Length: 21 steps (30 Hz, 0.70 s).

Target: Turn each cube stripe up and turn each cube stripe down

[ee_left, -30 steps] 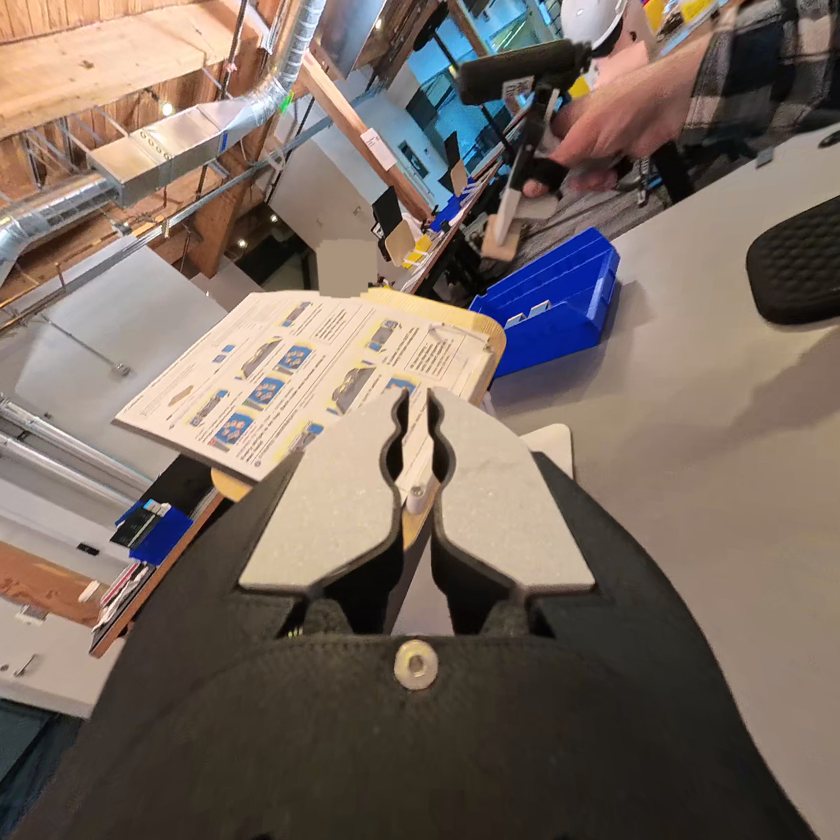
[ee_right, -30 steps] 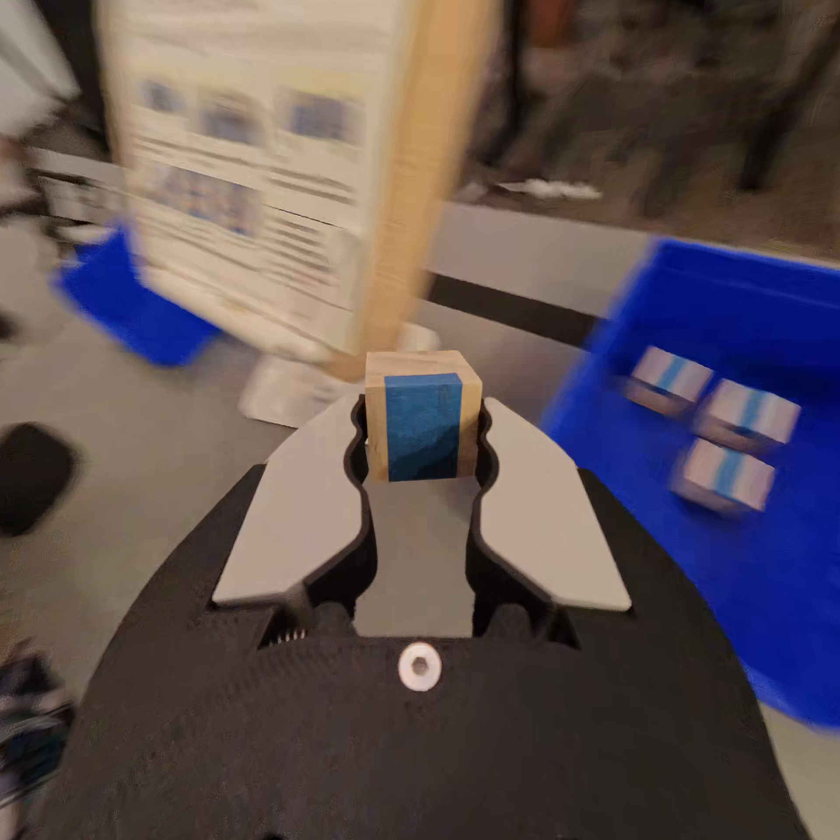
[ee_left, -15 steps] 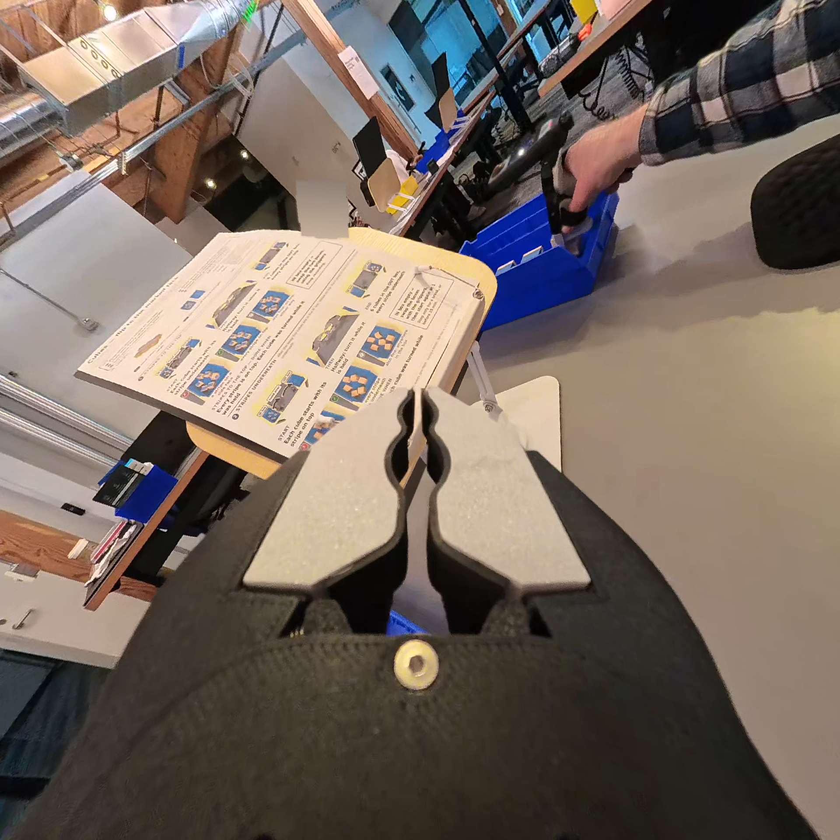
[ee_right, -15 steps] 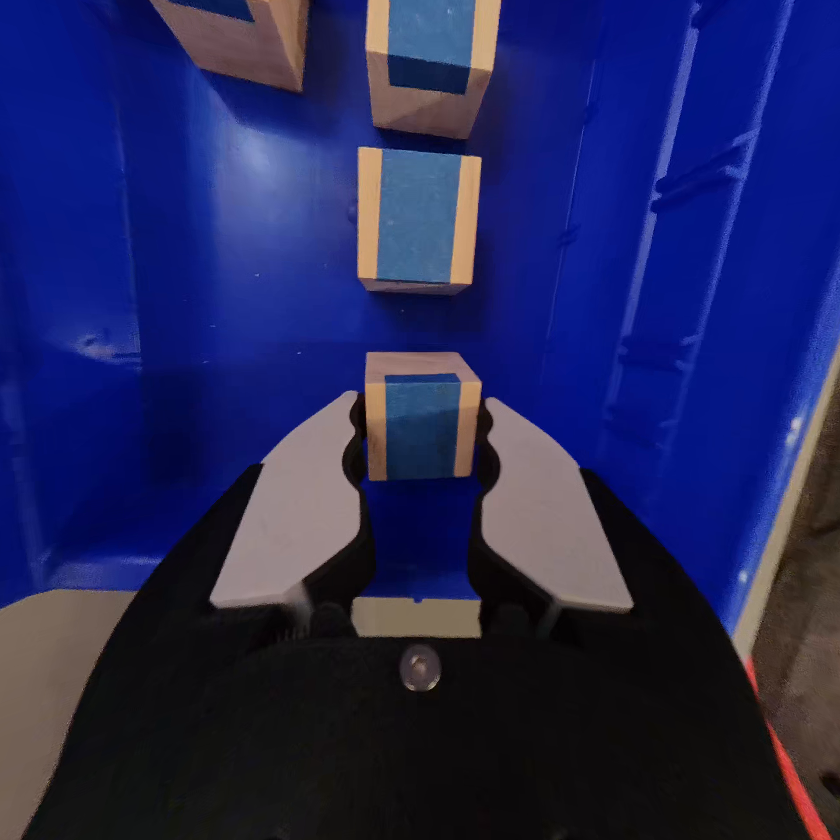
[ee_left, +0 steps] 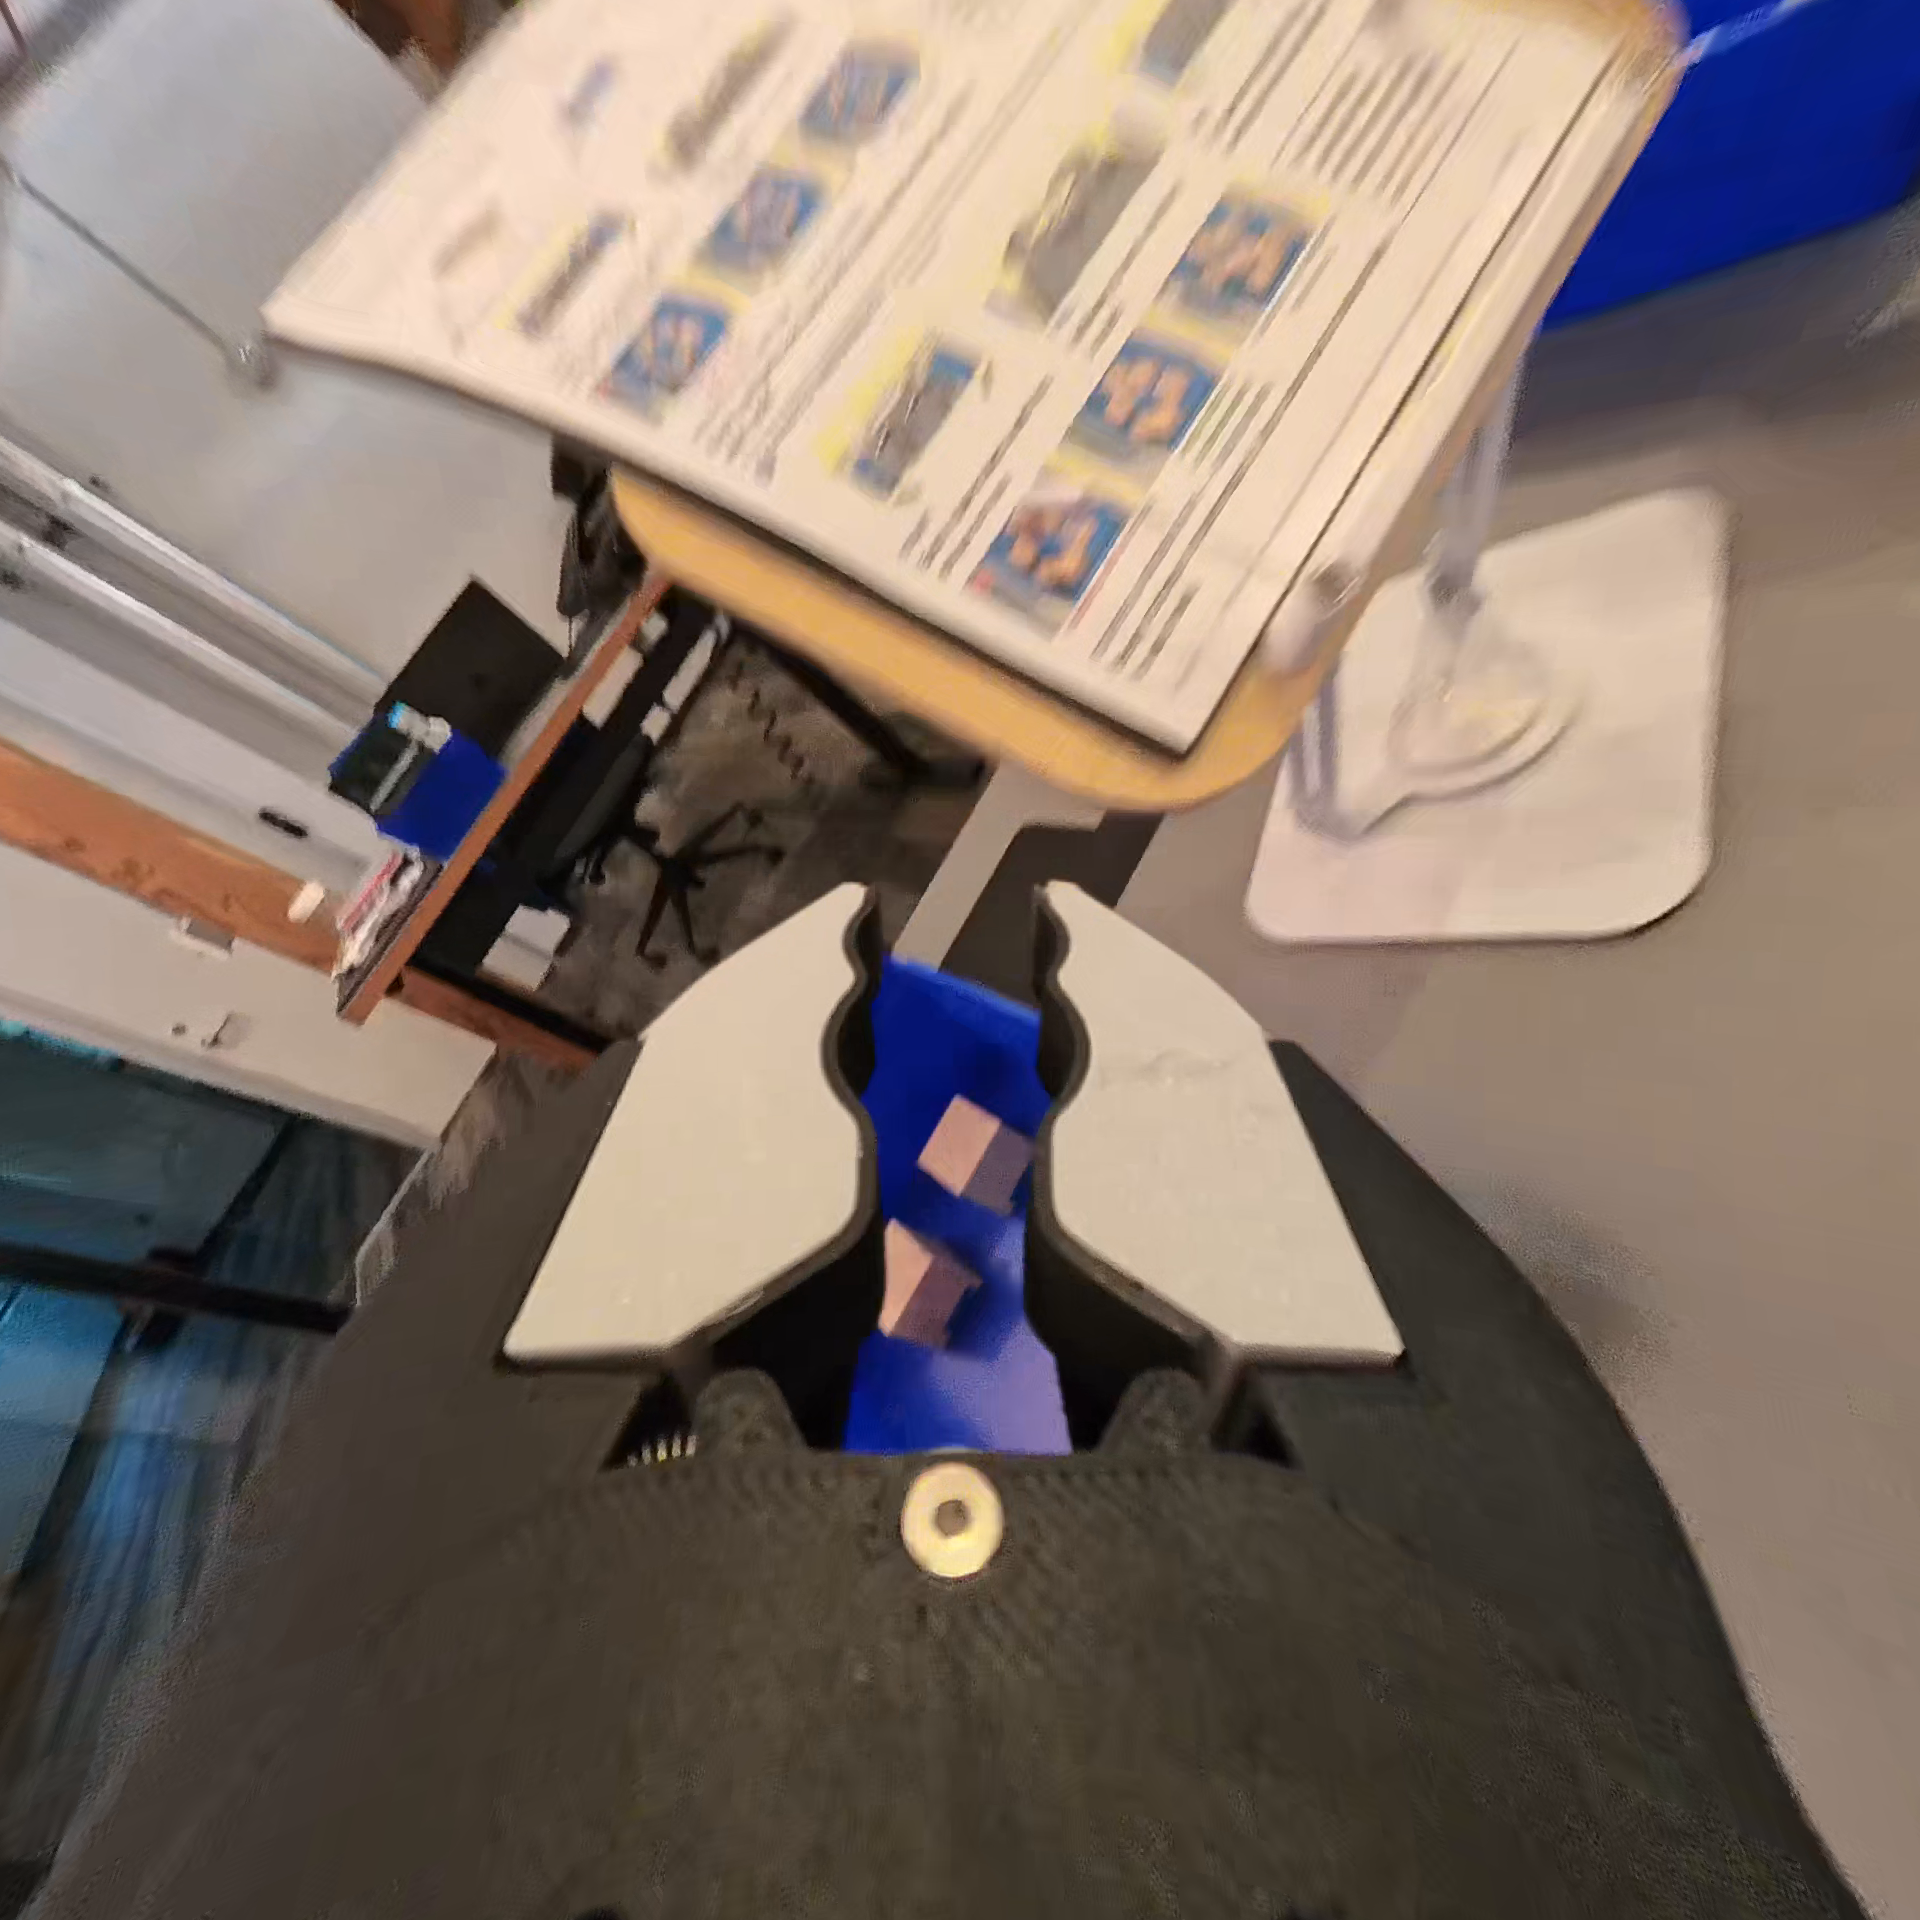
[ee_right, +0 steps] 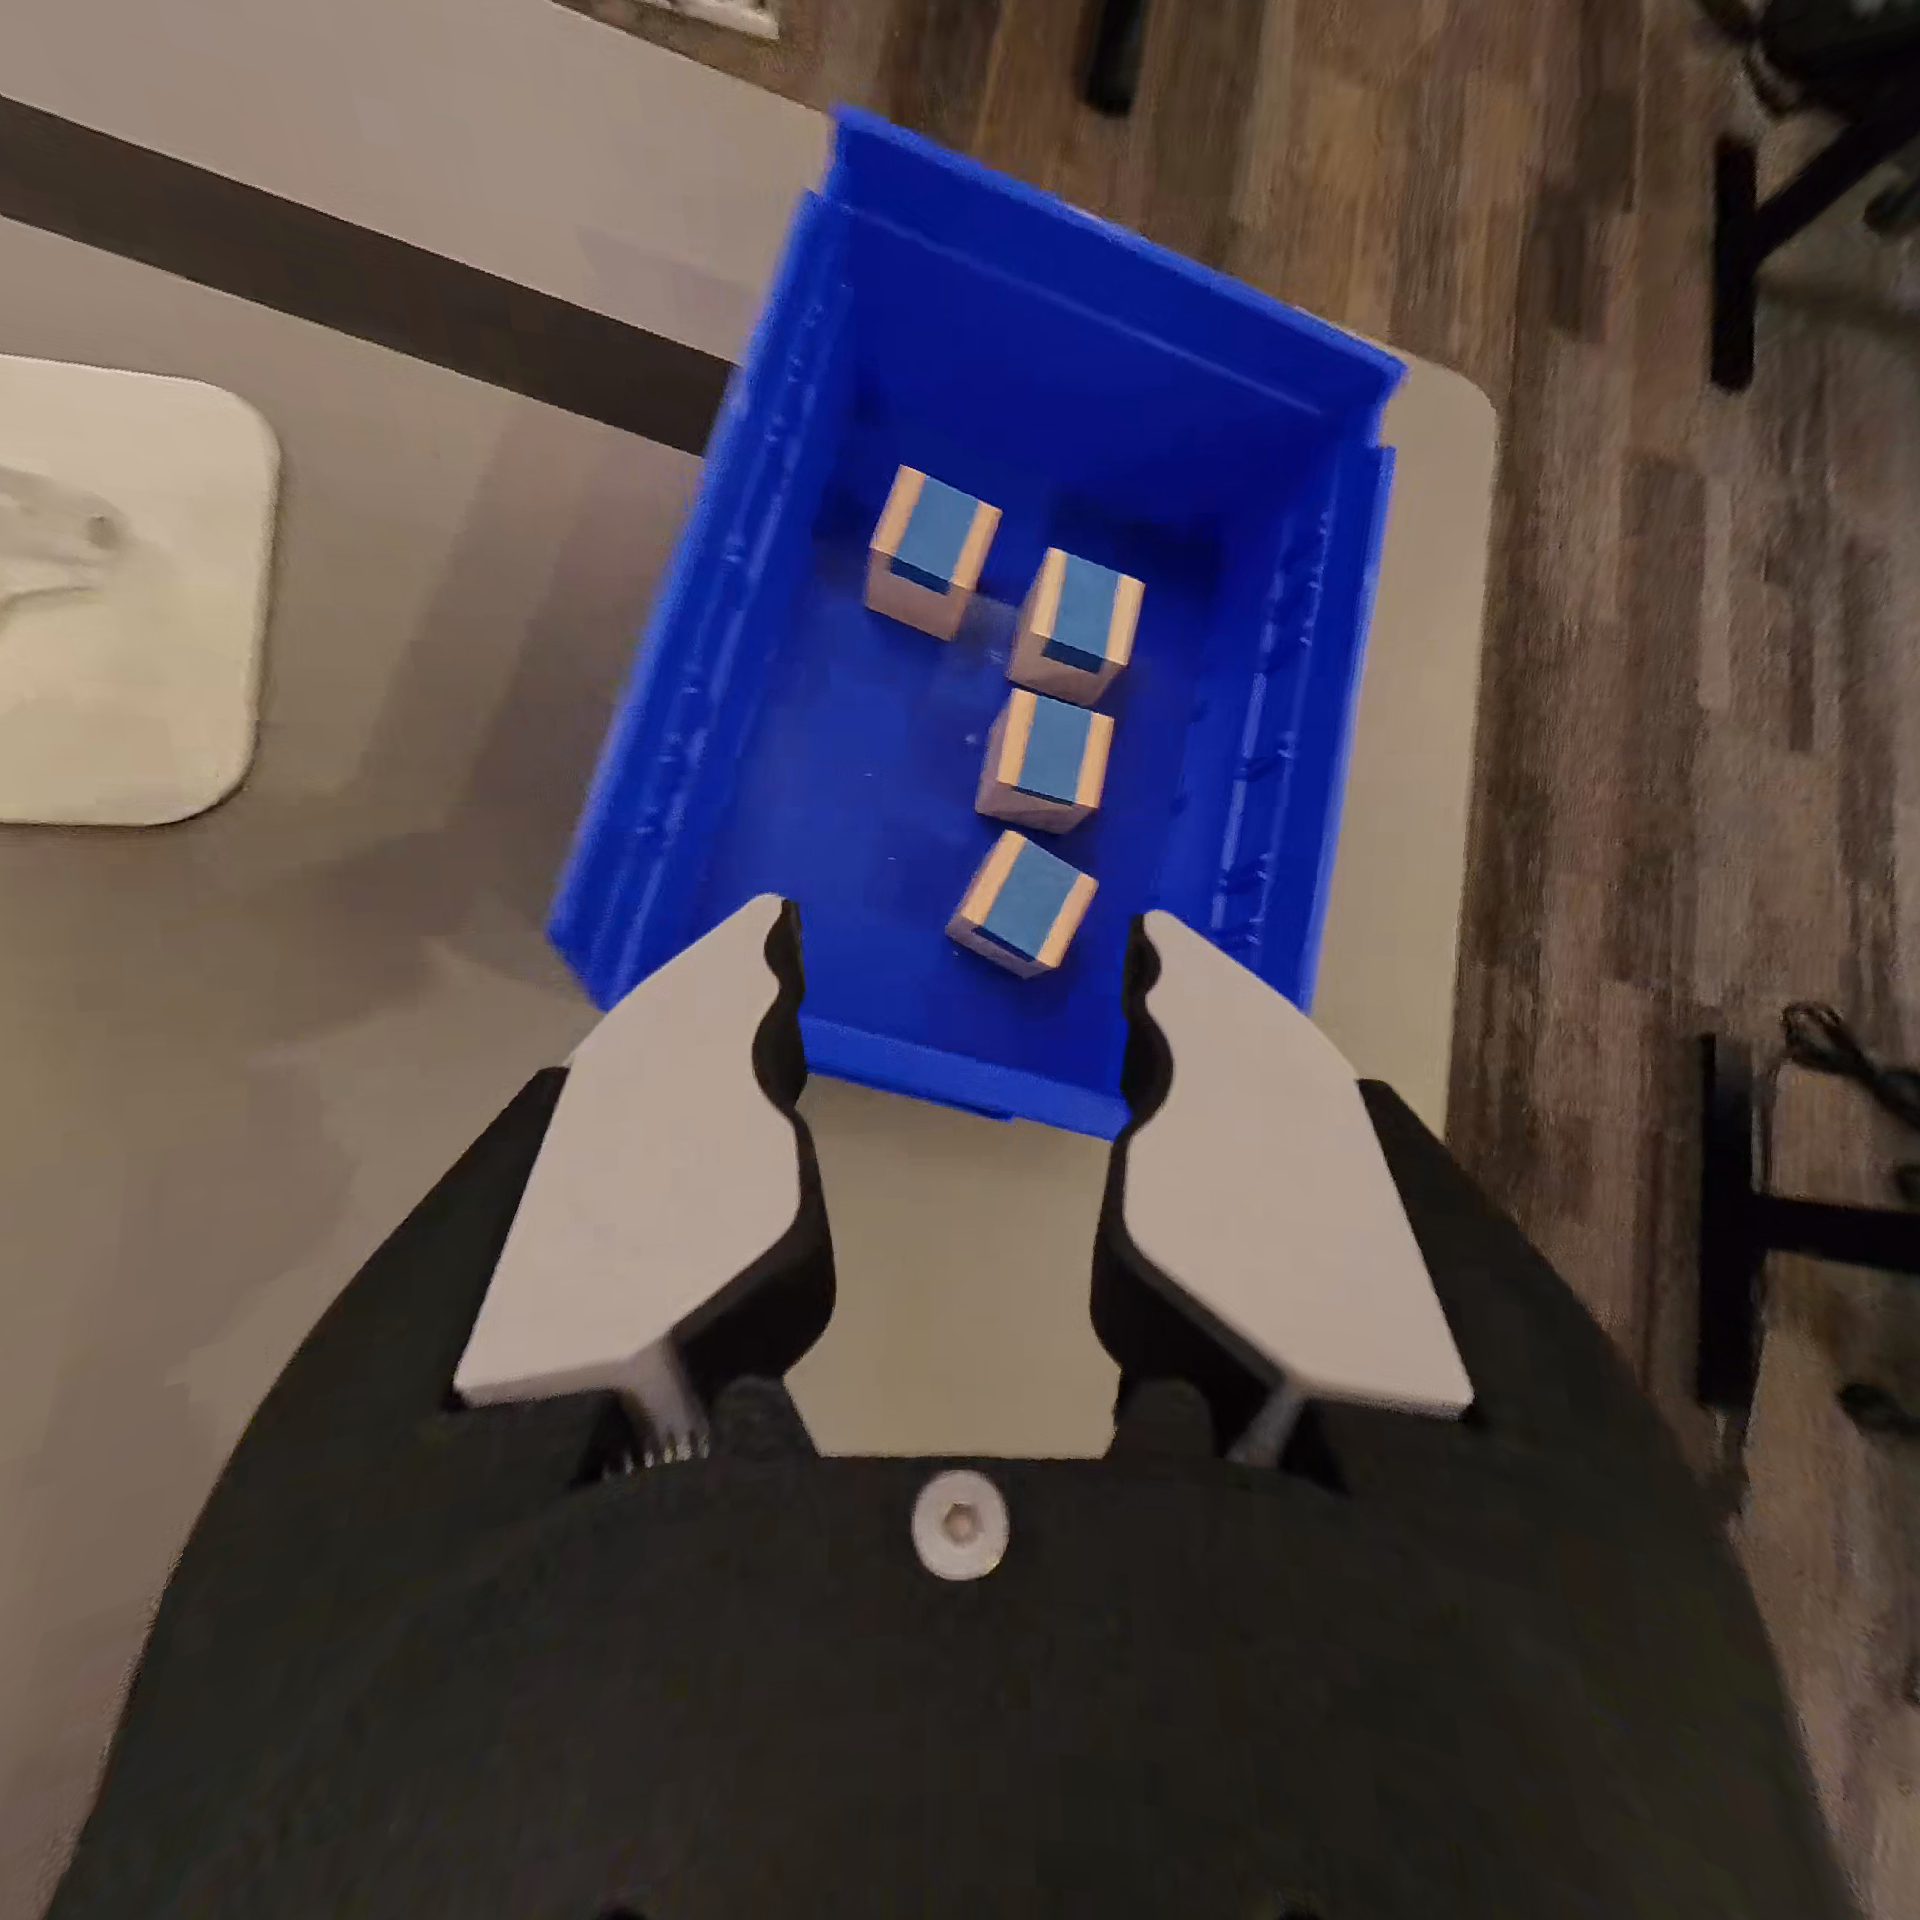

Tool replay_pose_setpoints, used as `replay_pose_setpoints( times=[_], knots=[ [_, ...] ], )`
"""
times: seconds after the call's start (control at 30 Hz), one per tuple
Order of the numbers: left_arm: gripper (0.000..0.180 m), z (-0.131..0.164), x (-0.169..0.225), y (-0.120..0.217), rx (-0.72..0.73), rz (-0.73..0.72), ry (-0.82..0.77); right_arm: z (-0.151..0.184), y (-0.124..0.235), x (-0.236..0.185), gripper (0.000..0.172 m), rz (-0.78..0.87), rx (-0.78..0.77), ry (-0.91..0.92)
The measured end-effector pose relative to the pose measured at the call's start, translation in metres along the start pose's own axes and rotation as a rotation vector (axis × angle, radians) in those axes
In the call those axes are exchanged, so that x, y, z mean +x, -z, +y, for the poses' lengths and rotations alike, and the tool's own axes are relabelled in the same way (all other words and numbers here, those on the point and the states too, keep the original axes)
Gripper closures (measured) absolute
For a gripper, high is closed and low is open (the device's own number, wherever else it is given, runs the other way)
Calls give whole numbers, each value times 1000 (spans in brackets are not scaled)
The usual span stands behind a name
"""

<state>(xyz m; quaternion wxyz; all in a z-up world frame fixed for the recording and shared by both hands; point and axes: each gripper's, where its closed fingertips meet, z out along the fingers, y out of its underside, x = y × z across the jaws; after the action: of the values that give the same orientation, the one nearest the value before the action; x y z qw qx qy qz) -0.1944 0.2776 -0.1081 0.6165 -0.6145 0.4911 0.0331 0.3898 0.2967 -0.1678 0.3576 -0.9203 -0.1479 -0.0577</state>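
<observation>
In the right wrist view a blue bin [ee_right: 790, 644] stands on the grey table and holds several wooden cubes, each with its blue stripe facing up. The nearest cube [ee_right: 1023, 904] lies just beyond my fingertips. My right gripper [ee_right: 958, 920] is open and empty, raised above the bin's near wall. In the left wrist view my left gripper [ee_left: 951, 914] is open and empty. Between its fingers, farther down, I see another blue bin [ee_left: 956, 1018] with two wooden cubes [ee_left: 971, 1148] showing plain faces; no pad touches them. The view is blurred.
An instruction sheet [ee_left: 935, 312] leans on a wooden board stand with a white base [ee_left: 1507, 727], also in the right wrist view [ee_right: 114, 603]. The table's edge and the wood floor [ee_right: 1662, 623] lie right of the bin. A dark gap [ee_right: 364, 281] crosses the table.
My right gripper carried a striped cube into the bin, opened, left it stripe up and pulled back upward. My left gripper went from shut to open and swung down toward the other bin.
</observation>
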Motion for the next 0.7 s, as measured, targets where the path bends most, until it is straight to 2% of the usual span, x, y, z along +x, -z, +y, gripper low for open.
replay_pose_setpoints(
  times=[0.17, 0.27, 0.4, 0.53, 0.57, 0.6, 0.7],
  knots=[
    [131, 98, -24, -57, -270, 129, -12, 13, 5, -46, 116, -140, 33, 53],
    [125, 145, -16, -94, -400, 271, -23, 20, 7, -68, 119, -186, 45, 69],
    [115, 206, 3, -135, -603, 433, -127, 26, 8, -91, 121, -246, 58, 76],
    [113, 237, 4, -164, -706, 511, -121, 30, 7, -104, 121, -265, 52, 91],
    [116, 243, 8, -167, -725, 541, -100, 29, 7, -108, 122, -271, 54, 99],
    [126, 249, 15, -167, -748, 587, -74, 28, 8, -112, 122, -278, 57, 106],
    [129, 249, 15, -167, -752, 575, -23, 19, 12, -129, 124, -313, 95, 129]
  ],
)
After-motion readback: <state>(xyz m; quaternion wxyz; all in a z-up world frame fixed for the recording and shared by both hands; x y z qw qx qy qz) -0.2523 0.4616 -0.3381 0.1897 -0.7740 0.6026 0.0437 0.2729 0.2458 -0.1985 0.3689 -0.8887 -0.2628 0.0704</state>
